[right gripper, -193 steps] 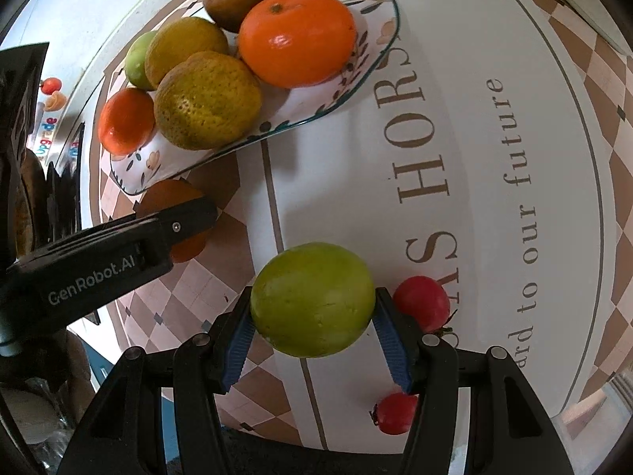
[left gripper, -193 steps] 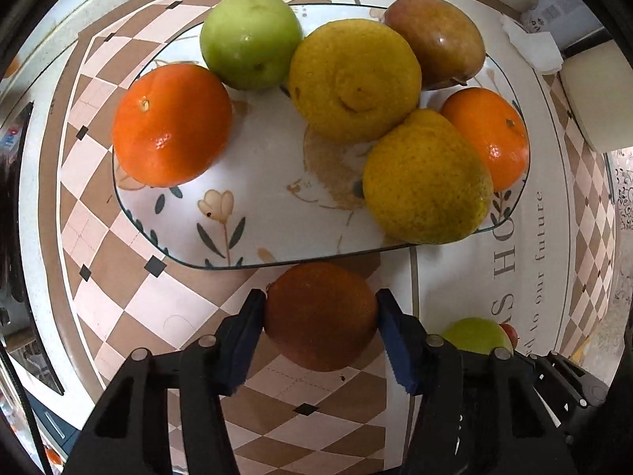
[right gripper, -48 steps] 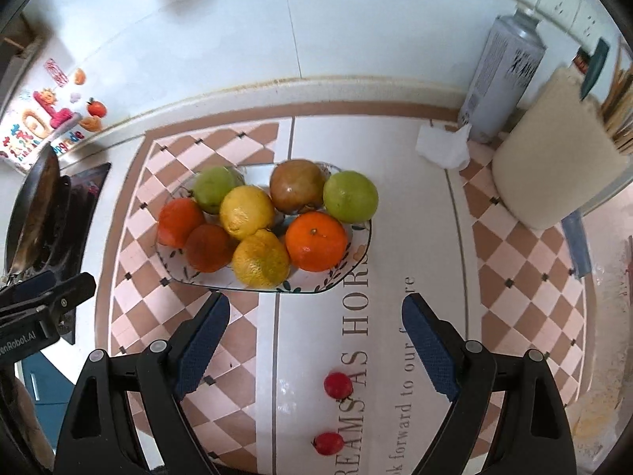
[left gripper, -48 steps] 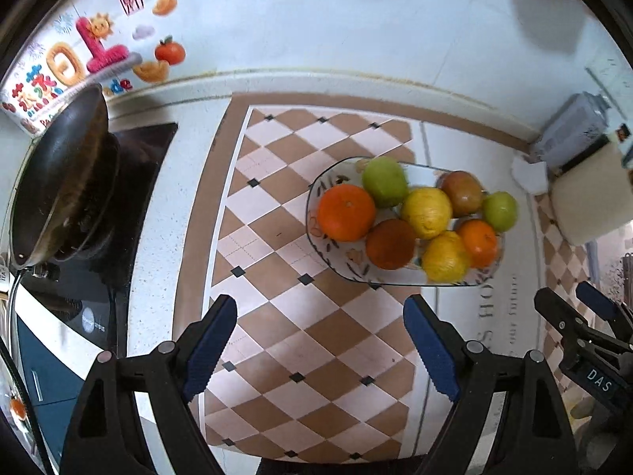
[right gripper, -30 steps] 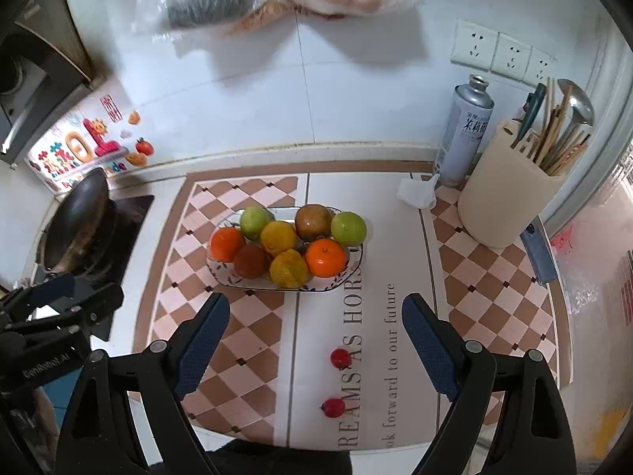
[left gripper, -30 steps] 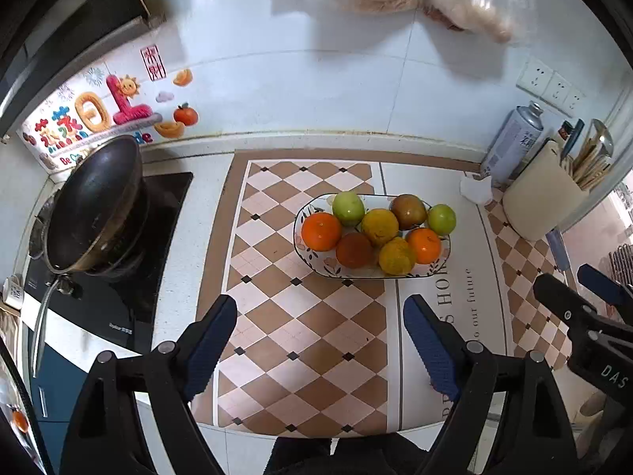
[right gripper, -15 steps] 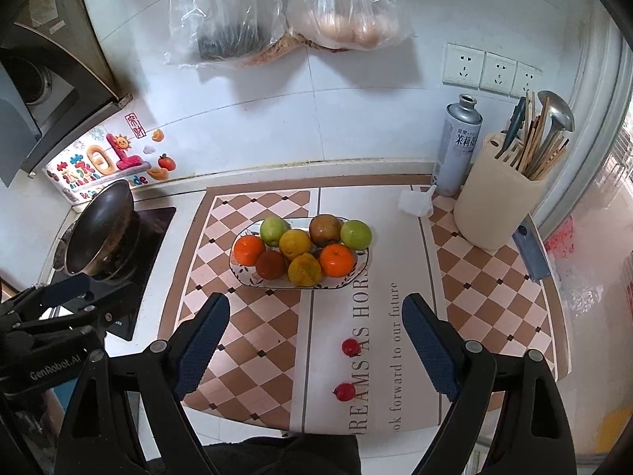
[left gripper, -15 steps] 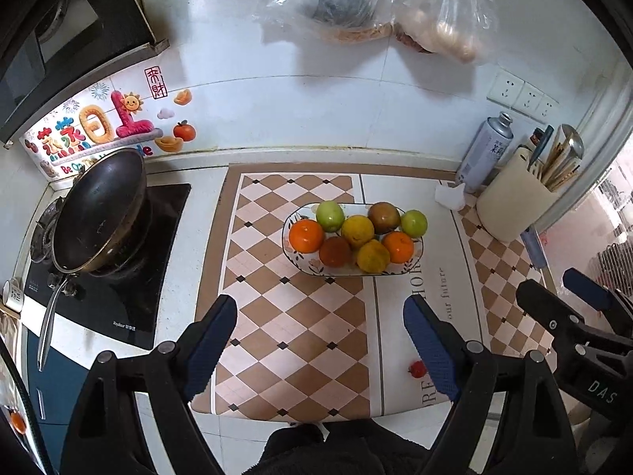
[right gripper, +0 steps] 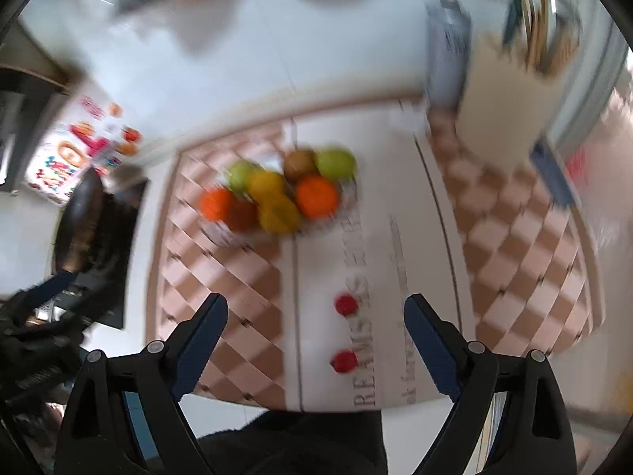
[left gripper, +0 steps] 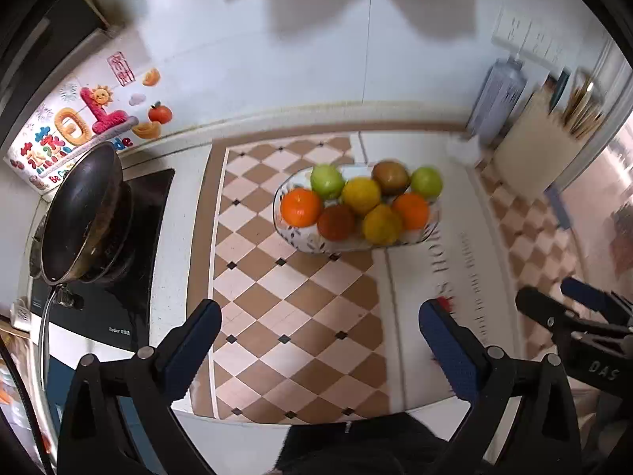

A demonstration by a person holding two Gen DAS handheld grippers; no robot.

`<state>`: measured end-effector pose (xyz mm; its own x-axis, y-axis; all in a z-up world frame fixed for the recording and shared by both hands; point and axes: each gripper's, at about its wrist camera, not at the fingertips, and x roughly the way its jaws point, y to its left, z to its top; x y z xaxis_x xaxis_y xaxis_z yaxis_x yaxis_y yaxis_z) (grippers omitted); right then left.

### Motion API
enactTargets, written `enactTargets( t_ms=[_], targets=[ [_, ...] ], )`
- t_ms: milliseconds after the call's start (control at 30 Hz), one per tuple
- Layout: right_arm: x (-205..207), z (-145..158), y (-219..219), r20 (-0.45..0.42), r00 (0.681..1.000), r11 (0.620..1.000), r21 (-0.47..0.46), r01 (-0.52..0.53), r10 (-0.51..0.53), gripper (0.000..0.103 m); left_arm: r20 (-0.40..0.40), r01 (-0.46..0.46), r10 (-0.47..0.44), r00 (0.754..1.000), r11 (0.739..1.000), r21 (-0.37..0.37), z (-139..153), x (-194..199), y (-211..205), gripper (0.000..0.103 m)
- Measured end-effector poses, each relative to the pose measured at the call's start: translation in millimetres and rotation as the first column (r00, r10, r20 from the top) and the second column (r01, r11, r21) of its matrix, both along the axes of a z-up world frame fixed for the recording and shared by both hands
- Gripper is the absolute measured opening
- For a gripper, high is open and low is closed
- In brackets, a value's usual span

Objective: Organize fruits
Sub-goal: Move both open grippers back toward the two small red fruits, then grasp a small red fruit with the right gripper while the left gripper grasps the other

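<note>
Two small red fruits [right gripper: 345, 304] are what is left loose on the mat [right gripper: 510, 245], low centre of the right wrist view, well apart from the plate [left gripper: 294, 237]. Left of frame: a dark pan [left gripper: 79, 213] on the stove, not my concern. Centre: plate piled with eight fruits, oranges, yellows, greens, one brown. My left gripper [left gripper: 316, 328] hangs with jaws spread wide, nothing between them. My right gripper [right gripper: 316, 316] likewise gapes, empty, its view motion-blurred. The red ones look light, round, smooth, probably thin-skinned and apt to roll or squash. I judge a gentle pinch across the widest part best, pads level. In the left view one red fruit [left gripper: 445, 303] peeks beside my right-hand pad.
</note>
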<state>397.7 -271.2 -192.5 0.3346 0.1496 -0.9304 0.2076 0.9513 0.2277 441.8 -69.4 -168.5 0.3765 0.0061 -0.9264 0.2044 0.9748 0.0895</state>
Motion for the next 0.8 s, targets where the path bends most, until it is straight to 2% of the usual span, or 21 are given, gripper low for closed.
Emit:
enactTargets(
  t_ms=[200,233,300,367,433,467,567,667,800],
  targets=[
    [-6,-109,-17,-0.200,0.979,0.997,0.059,0.045,-0.032,0.091,-0.099,0.061,-0.048,0.994,0.990,0.129,-60,13,-20,0.102],
    [-8,-125,-18,-0.220,0.975,0.996,0.070,0.049,-0.032,0.088,-0.122,0.071,-0.054,0.991,0.988,0.139,-71,14,-24,0.102],
    [-12,-148,-17,-0.253,0.967,0.995,0.090,0.053,-0.029,0.072,-0.153,0.091,-0.066,0.986,0.982,0.163,-86,16,-31,0.102],
    [-15,-170,-13,-0.283,0.959,0.992,0.116,0.049,-0.014,0.071,-0.193,0.107,-0.074,0.978,0.981,0.165,-100,18,-37,0.102],
    [-17,-181,-8,-0.286,0.958,0.992,0.122,0.032,0.005,0.070,-0.224,0.120,-0.080,0.971,0.978,0.171,-112,20,-43,0.102],
    [-17,-186,-5,-0.291,0.957,0.992,0.124,0.022,0.015,0.065,-0.239,0.125,-0.082,0.967,0.978,0.170,-118,22,-46,0.102],
    [-19,-199,3,-0.311,0.949,0.991,0.132,-0.005,0.046,0.045,-0.274,0.137,-0.088,0.958,0.976,0.167,-129,25,-54,0.102],
    [-21,-201,9,-0.288,0.954,0.991,0.127,-0.048,0.083,0.032,-0.308,0.148,-0.100,0.946,0.979,0.138,-137,30,-64,0.102],
    [-23,-194,-5,-0.263,0.964,0.992,0.127,-0.014,0.047,0.032,-0.335,0.169,-0.124,0.934,0.980,0.107,-148,36,-83,0.102]
  ],
)
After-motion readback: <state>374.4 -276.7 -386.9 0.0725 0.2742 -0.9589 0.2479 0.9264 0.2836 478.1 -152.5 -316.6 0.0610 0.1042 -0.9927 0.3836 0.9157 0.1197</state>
